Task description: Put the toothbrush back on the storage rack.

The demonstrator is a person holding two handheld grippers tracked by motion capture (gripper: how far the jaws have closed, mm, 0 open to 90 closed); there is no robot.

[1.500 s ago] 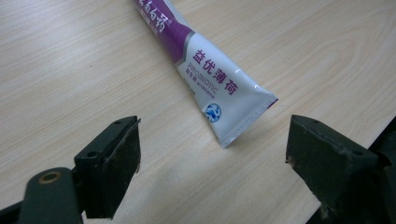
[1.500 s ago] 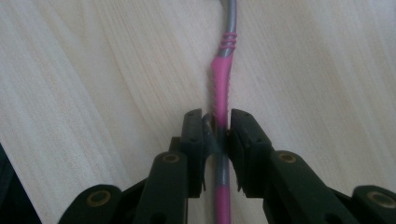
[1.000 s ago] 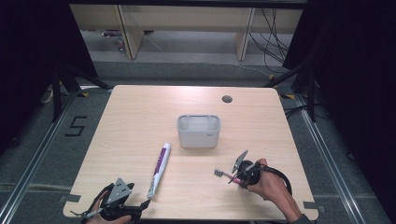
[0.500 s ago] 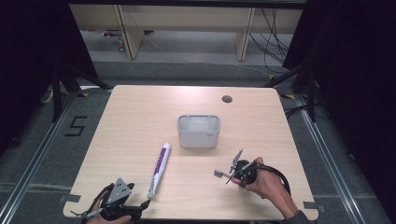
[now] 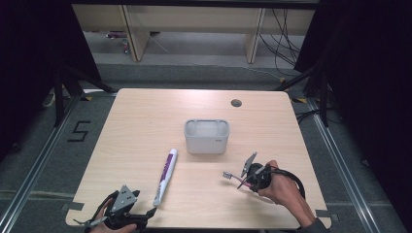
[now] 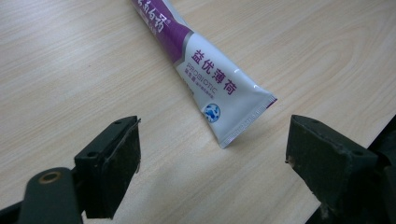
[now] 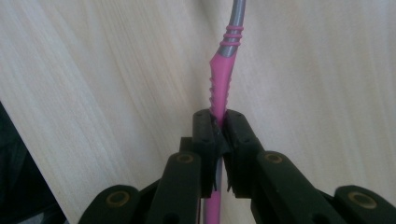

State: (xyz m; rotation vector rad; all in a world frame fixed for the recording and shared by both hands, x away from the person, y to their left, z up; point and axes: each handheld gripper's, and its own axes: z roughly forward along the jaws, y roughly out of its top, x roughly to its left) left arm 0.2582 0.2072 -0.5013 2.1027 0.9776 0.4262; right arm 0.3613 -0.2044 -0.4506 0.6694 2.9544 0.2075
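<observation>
my right gripper (image 7: pixel 219 122) pinches the toothbrush (image 7: pixel 222 77) handle, its bristle end aimed toward the cup (image 5: pixel 206 136) up-left; the left gripper (image 6: pixel 212 154) (jaws wide) faces the toothpaste tube (image 6: pixel 219 91) lengthwise.

The toothpaste tube (image 6: pixel 205 70) at the near left of the table bears the purple Chinese characters 益优薄荷 with the small word PROBIOTIC beneath, and a black figure 5 (image 5: pixel 79 131) is taped on the floor left of the table.
</observation>
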